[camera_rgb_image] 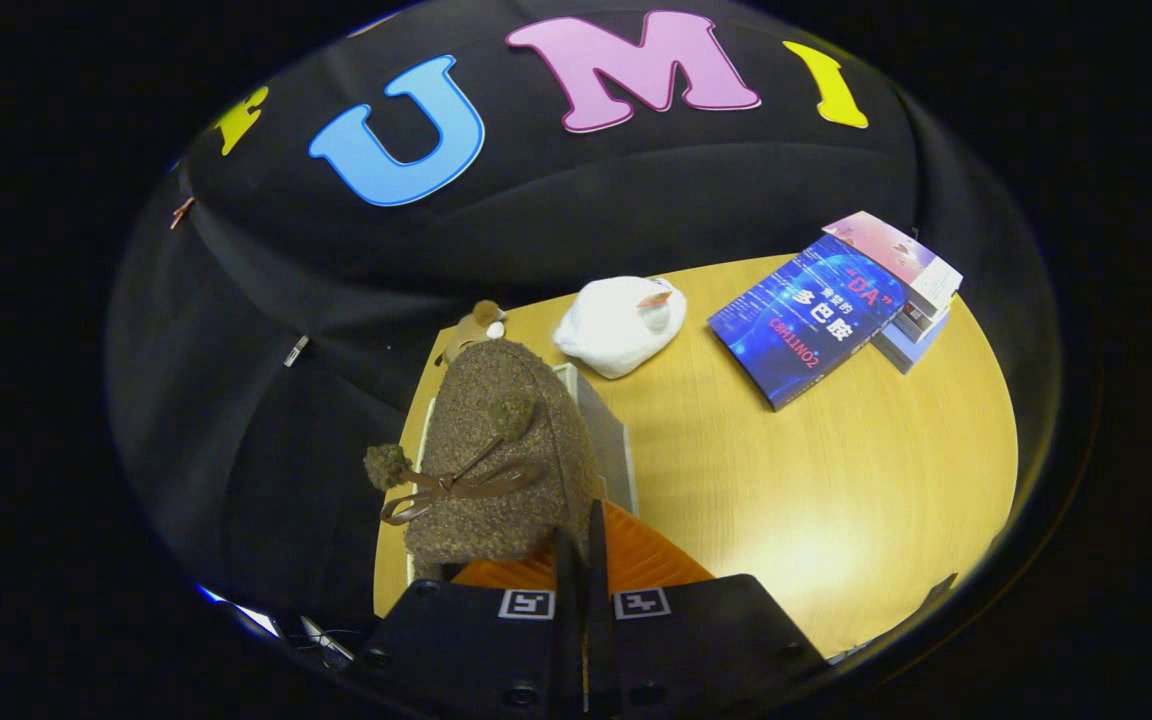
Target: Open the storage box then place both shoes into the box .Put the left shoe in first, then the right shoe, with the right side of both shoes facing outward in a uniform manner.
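A brown fuzzy shoe (496,450) with a brown bow, pom-poms and an orange ribbed sole (651,565) hangs just ahead of my fingers. My gripper (581,545) is shut on it, the fingers pinching the sole's near edge with almost no gap. The shoe is tilted, its sole turned toward me and to the right. It sits over a white storage box (609,435) at the table's left side, and I cannot tell whether it rests inside. The shoe hides most of the box. Whether another shoe lies in the box is hidden.
Beyond the box, a small brown and white plush thing (474,328) lies by the table's far left corner, next to a white crumpled bag (621,325). A blue book (811,320) leans on a stack of books (921,300) at the far right. The wooden table (816,500) stretches right of the box.
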